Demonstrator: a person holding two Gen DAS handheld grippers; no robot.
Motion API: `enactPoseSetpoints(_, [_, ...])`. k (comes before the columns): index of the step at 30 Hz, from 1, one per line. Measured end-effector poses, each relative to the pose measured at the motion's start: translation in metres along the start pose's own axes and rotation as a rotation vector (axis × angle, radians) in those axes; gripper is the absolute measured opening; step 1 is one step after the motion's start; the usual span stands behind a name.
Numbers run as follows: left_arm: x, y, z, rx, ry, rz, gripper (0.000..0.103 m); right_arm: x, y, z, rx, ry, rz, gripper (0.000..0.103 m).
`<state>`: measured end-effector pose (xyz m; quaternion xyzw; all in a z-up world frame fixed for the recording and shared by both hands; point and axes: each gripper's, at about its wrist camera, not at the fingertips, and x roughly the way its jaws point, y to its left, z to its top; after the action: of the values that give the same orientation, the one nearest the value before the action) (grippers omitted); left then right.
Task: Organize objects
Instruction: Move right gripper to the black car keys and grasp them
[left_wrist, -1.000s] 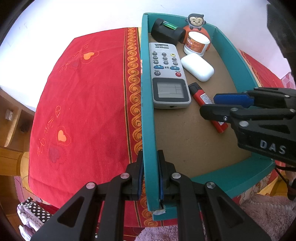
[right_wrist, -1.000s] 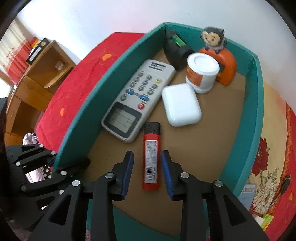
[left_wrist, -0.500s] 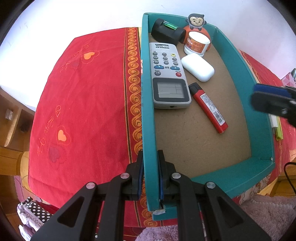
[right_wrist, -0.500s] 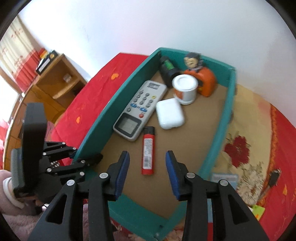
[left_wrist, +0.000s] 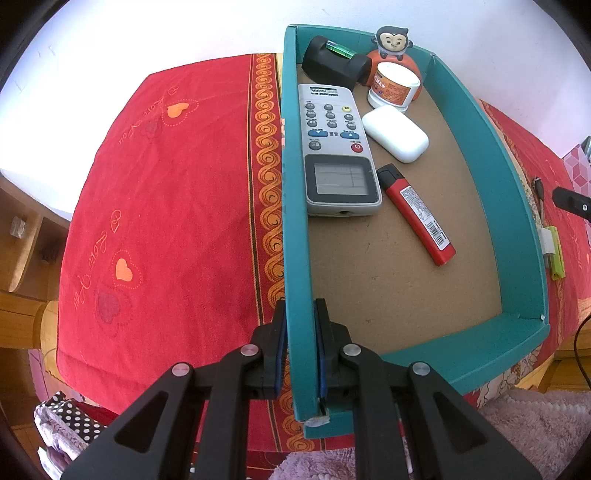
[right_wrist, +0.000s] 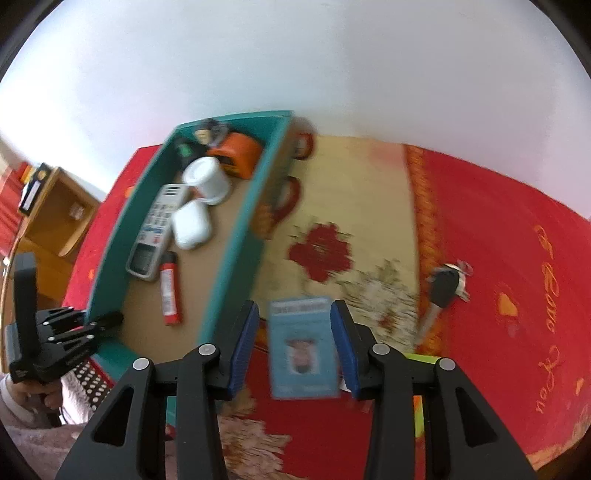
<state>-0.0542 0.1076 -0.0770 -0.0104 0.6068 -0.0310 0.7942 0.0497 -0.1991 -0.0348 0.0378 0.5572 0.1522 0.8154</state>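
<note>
The red cloth (left_wrist: 166, 206) on the table carries stitched script that seems to read "Love You" beside orange hearts, twice on the side left of the box and again on the far right end.

One teal box (left_wrist: 517, 206) sits on it, and I count six things inside. At the far end stand one black holder with a green battery (left_wrist: 334, 66), one orange monkey figure (left_wrist: 393, 46) and one white jar (left_wrist: 393, 86) with an orange label too small to read. Along the left wall lies one grey remote (left_wrist: 338, 147); its top line of print is not legible. Beside it are one white case (left_wrist: 395, 136) and one red lighter (left_wrist: 421, 216) with a barcode sticker.

The left gripper (left_wrist: 300, 347) is clamped tight on the box's left wall near the near corner.

The right gripper (right_wrist: 293, 343) hangs outside the box's right wall, its jaws moderately apart after just widening, nothing held. Below them lies one blue card (right_wrist: 301, 350), blurred. Further right lies one black key (right_wrist: 441, 291), and a yellow-green thing (left_wrist: 554, 253) lies just outside the wall.
</note>
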Motion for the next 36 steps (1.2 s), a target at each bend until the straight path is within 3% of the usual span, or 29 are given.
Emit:
enactPoseSetpoints(5, [0.000, 0.000, 0.000, 0.001, 0.000, -0.001, 0.010, -0.001, -0.030, -0.006, 0.068, 0.008, -0.043, 0.042])
enactPoseSetpoints(8, [0.000, 0.001, 0.000, 0.001, -0.001, -0.002, 0.010, 0.002, -0.049, -0.008, 0.116, 0.017, -0.090, 0.052])
enactPoseSetpoints(16, [0.000, 0.002, -0.001, 0.002, -0.003, -0.002, 0.010, 0.019, -0.098, -0.004, 0.254, 0.034, -0.155, 0.052])
enactPoseSetpoints(33, [0.001, 0.002, -0.003, 0.006, -0.001, -0.001, 0.010, 0.046, -0.107, 0.007, 0.266, 0.028, -0.187, 0.052])
enactPoseSetpoints(36, [0.001, 0.002, -0.003, 0.005, -0.001, -0.002, 0.010, 0.049, -0.105, 0.009, 0.261, 0.030, -0.215, 0.044])
